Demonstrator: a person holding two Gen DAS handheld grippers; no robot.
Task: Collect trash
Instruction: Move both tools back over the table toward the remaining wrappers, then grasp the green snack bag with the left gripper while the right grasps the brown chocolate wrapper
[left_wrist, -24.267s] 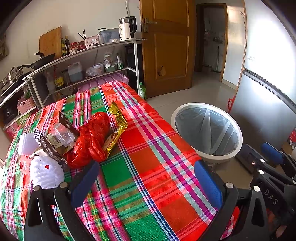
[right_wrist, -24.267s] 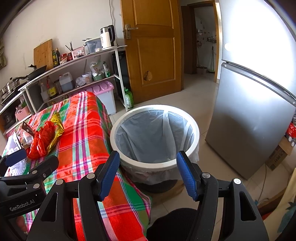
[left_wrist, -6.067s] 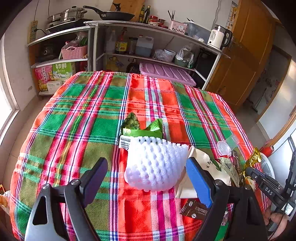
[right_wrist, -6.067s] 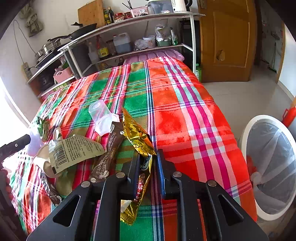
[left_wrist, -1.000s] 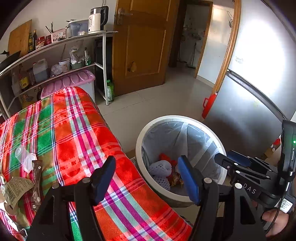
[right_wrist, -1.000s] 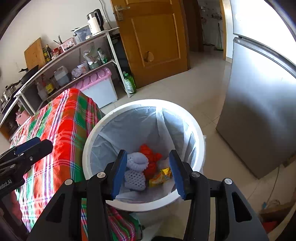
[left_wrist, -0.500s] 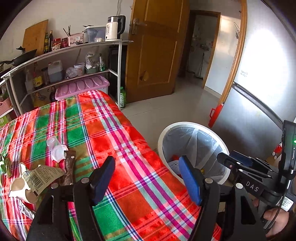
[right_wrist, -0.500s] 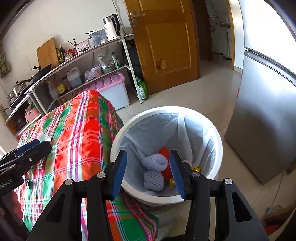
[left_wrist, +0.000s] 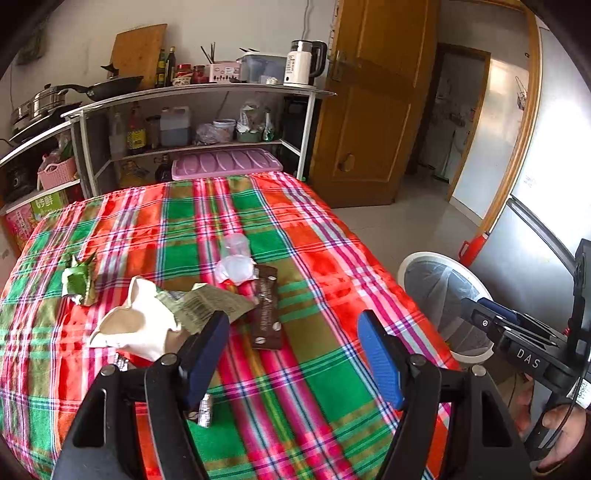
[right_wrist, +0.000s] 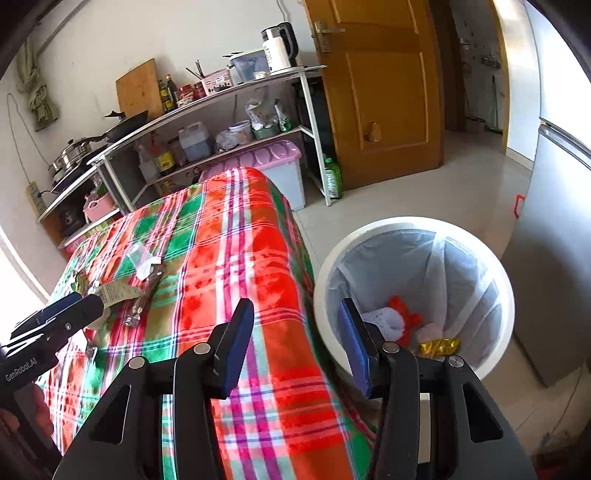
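Note:
Trash lies on the plaid tablecloth (left_wrist: 314, 266): a brown wrapper (left_wrist: 266, 308), a clear plastic cup (left_wrist: 235, 258), a cream paper bag (left_wrist: 140, 325) with a printed label, a green leaf scrap (left_wrist: 78, 280) and a small silver piece (left_wrist: 205, 410). My left gripper (left_wrist: 291, 350) hangs open and empty over the table, just in front of the bag and wrapper. My right gripper (right_wrist: 295, 339) is open and empty over the table's edge beside the white bin (right_wrist: 413, 299). White foam net, red bag and gold wrapper (right_wrist: 437, 347) lie in the bin.
A metal shelf rack (left_wrist: 199, 122) with pans, bottles and a kettle stands behind the table. A pink-lidded box (right_wrist: 266, 158) sits under it. A wooden door (right_wrist: 376, 85) and a grey fridge (right_wrist: 554, 258) flank the tiled floor around the bin.
Both grippers have swung left from the bin toward the table. The left view now faces the trash pile; the bin has slid to the right in both views.

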